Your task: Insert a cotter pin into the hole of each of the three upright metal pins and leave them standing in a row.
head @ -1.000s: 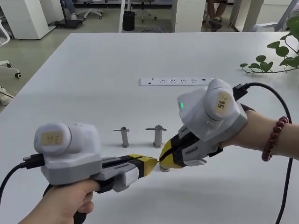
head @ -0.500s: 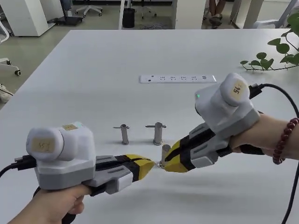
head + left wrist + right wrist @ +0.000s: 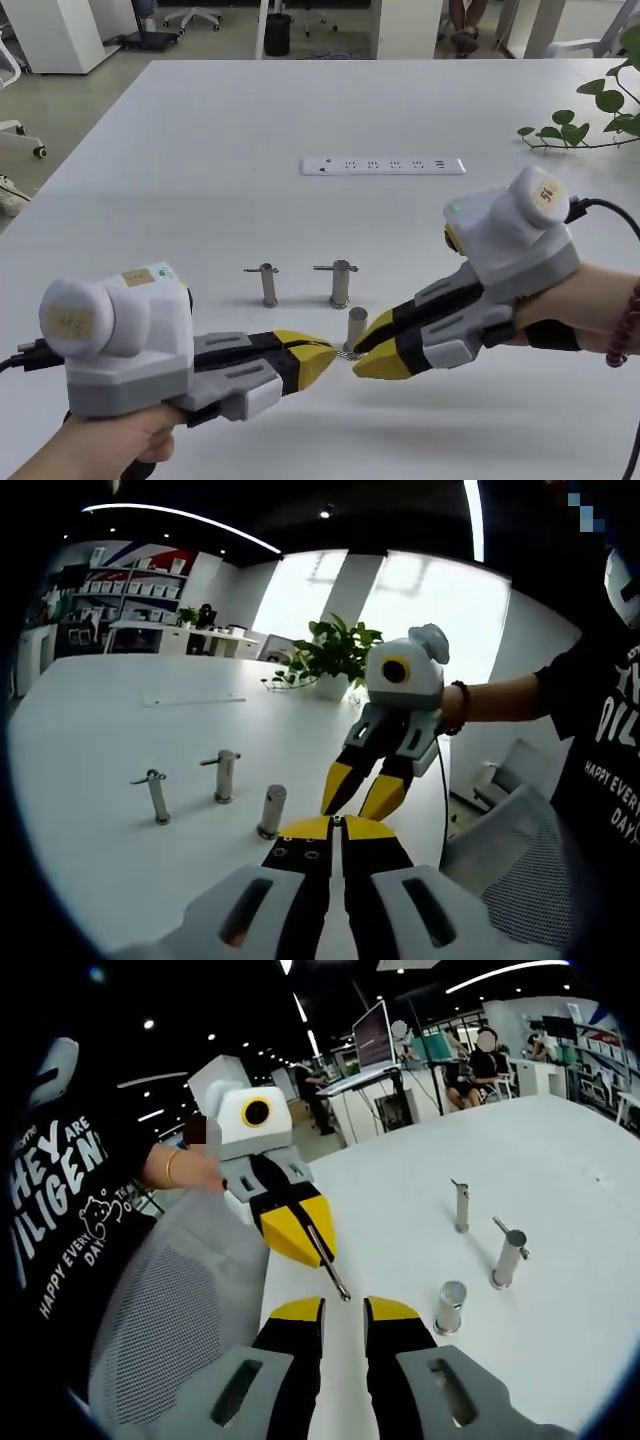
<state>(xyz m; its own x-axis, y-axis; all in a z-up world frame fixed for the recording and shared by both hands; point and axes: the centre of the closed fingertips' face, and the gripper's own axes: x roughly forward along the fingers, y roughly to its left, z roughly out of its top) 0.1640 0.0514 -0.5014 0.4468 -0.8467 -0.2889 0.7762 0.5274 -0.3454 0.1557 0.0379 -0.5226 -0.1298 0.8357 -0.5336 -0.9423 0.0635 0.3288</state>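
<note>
Three upright metal pins stand on the white table (image 3: 200, 170). The left pin (image 3: 269, 285) and the middle pin (image 3: 341, 283) each carry a cotter pin through the top. The third pin (image 3: 357, 327) stands nearer me and looks bare. My left gripper (image 3: 325, 356) is shut on a thin cotter pin (image 3: 330, 1265), which sticks out of its yellow tips just left of the third pin. My right gripper (image 3: 362, 350) faces it from the right, open, its fingers close to the cotter pin's end and beside the third pin (image 3: 449, 1307).
A white power strip (image 3: 381, 166) lies across the table behind the pins. A leafy plant (image 3: 590, 120) reaches in at the right edge. Office chairs and desks stand beyond the table's far edge.
My right gripper has drawn back to the right, uncovering the third pin, and its jaws now stand apart. The left gripper keeps the cotter pin and has hardly moved.
</note>
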